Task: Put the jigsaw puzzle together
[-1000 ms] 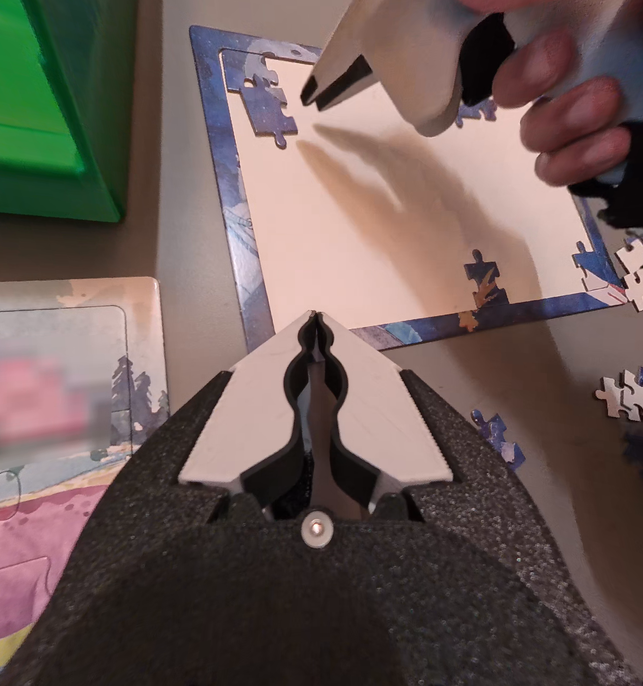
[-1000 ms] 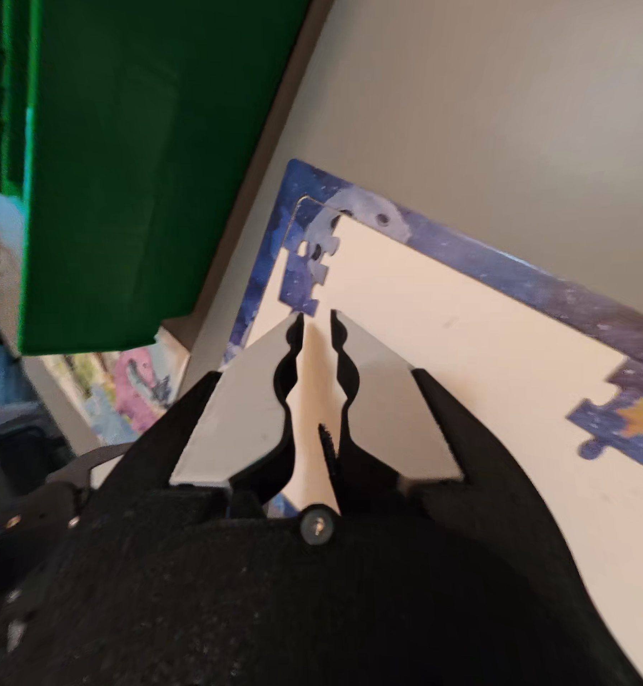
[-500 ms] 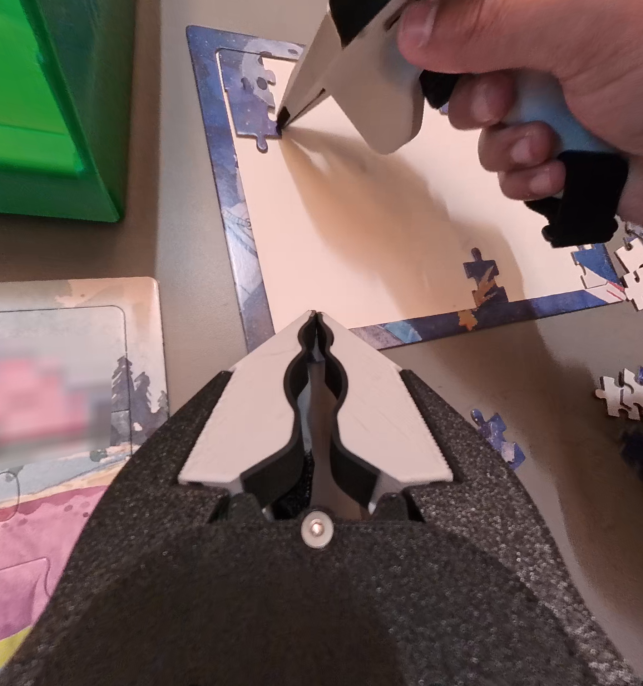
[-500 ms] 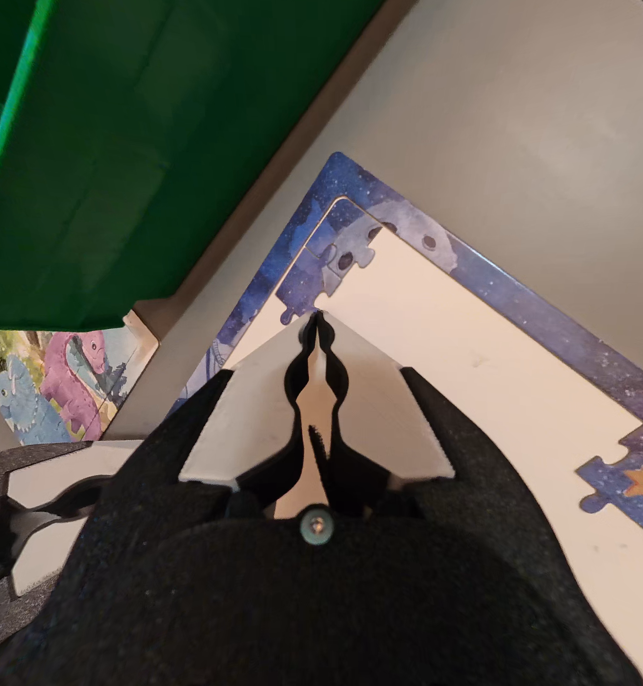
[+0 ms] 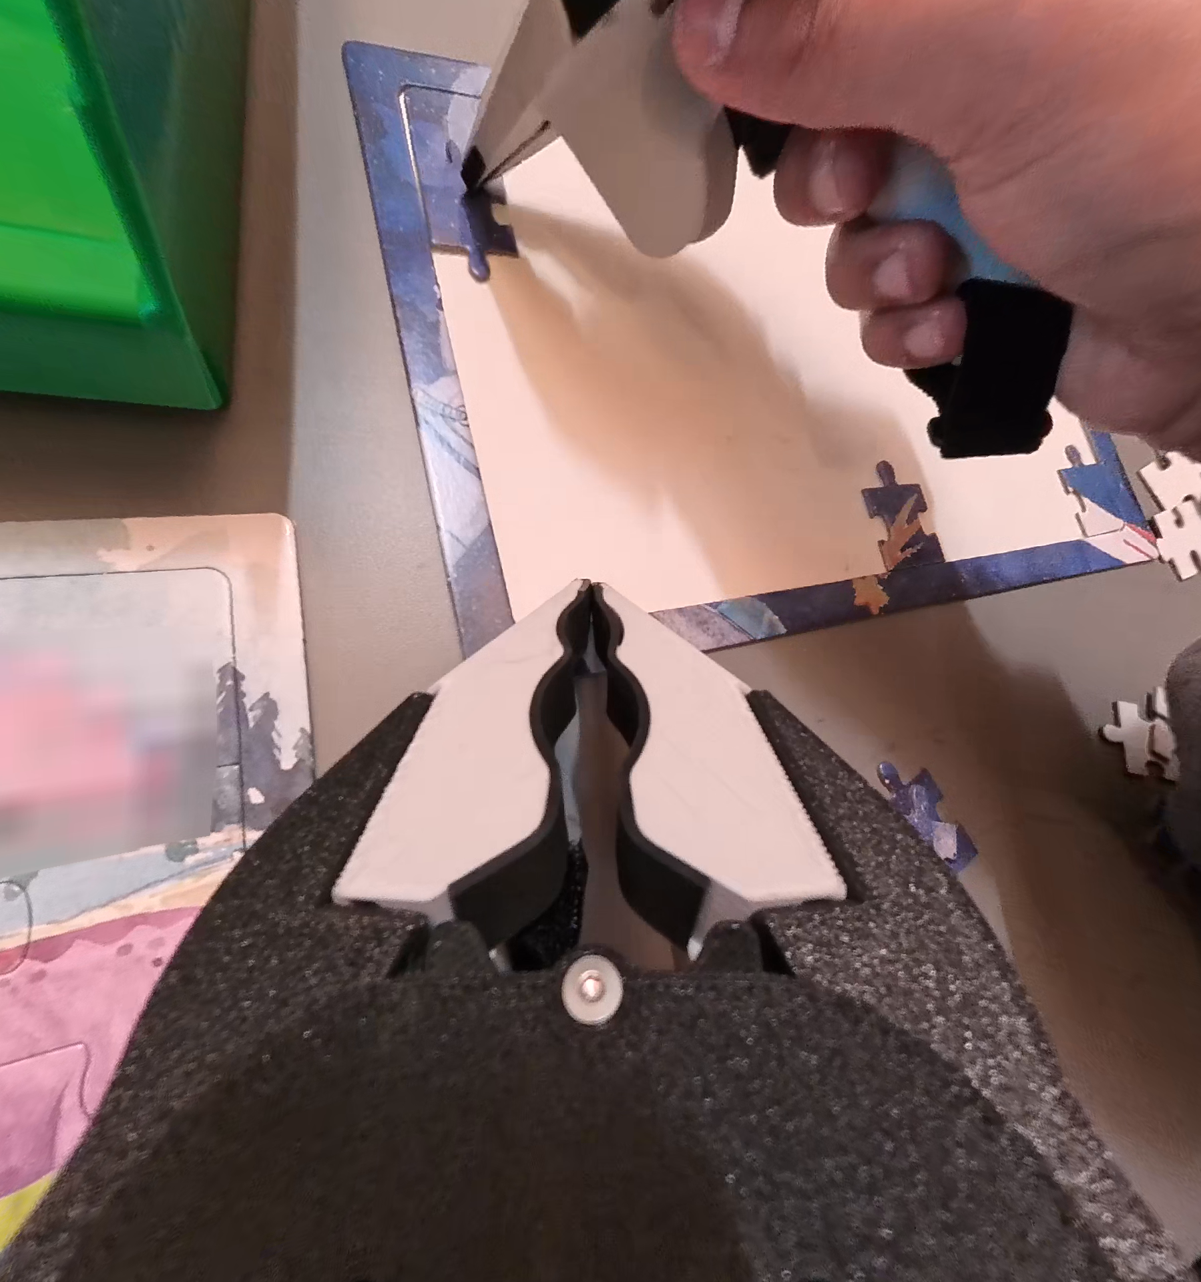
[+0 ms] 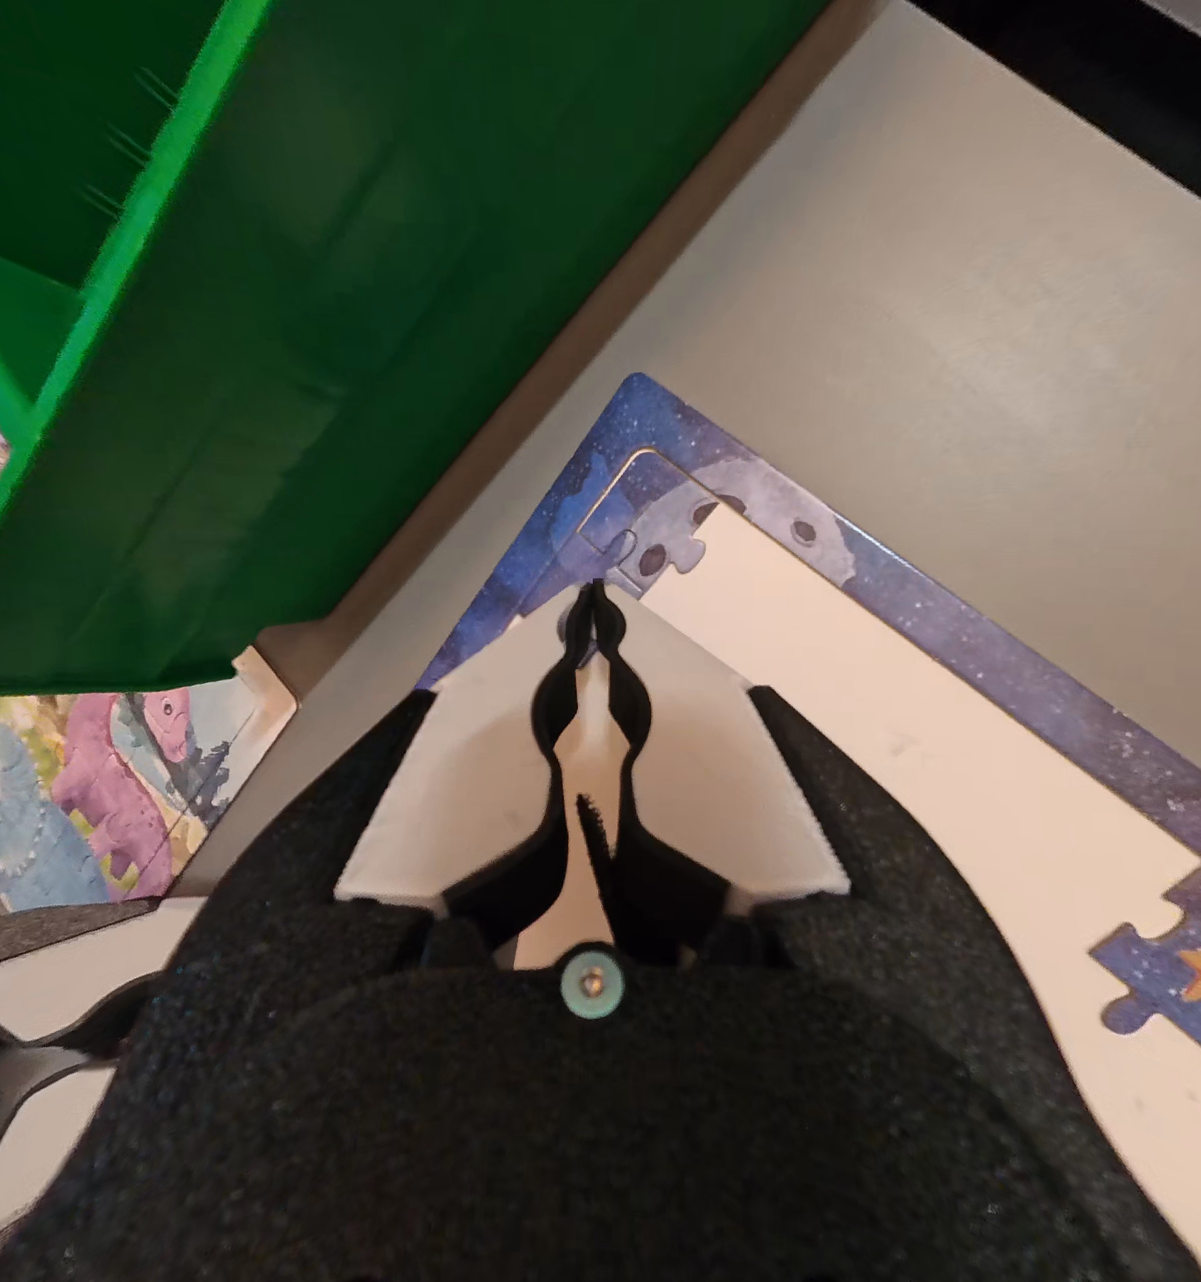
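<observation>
Left of the left gripper (image 5: 592, 610) lies a finished picture puzzle (image 5: 133, 694) on the counter (image 5: 348, 430), with a green bin (image 5: 84, 208) beyond it. The left gripper is clenched, tips together and nothing visible between them, just short of the near corner of the blue puzzle frame (image 5: 445, 416). Ahead of it, at the frame's far left corner, the right gripper (image 6: 594, 590) has its closed tips pressed down on the dark blue corner pieces (image 6: 653, 548) seated there (whether a piece is pinched cannot be told; the tips appear merely to bear on the surface). A hand (image 5: 1000, 208) grips the handle of that gripper. The frame's interior is mostly bare cream backing. Right of the left gripper, one placed piece (image 5: 895, 520) stands against the frame's near edge, another piece (image 5: 1097, 492) in its near right corner. Loose pieces (image 5: 930, 818) lie on the counter to the right, some face down.
</observation>
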`<move>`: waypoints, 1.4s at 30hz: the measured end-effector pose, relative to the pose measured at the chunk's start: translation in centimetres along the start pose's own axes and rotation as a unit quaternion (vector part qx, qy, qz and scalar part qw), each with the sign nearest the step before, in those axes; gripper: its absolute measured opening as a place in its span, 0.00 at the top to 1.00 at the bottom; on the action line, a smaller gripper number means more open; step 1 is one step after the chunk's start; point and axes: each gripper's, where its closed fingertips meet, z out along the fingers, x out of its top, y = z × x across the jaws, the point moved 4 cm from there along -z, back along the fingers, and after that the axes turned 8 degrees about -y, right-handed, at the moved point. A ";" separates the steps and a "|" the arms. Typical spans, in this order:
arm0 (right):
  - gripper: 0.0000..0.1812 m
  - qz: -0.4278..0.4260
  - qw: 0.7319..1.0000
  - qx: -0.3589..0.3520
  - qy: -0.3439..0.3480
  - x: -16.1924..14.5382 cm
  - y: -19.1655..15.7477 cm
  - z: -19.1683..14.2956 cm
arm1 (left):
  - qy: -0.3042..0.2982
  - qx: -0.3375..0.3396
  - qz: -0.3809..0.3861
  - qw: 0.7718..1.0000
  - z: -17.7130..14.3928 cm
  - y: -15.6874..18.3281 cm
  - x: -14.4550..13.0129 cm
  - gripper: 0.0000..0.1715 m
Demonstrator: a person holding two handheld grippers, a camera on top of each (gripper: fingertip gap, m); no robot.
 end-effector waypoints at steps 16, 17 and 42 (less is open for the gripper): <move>1.00 -0.041 0.999 -0.032 0.009 1.4 0.3 0.4 | 0.000 -0.003 -0.001 1.000 0.0 0.0 0.0 1.00; 1.00 -0.052 0.998 -0.040 0.010 1.4 0.2 0.6 | 0.000 -0.002 -0.001 1.000 0.0 0.0 0.0 1.00; 1.00 -0.114 0.988 -0.101 0.011 1.4 1.4 -0.4 | 0.000 -0.009 -0.005 1.000 -0.1 0.0 -0.1 1.00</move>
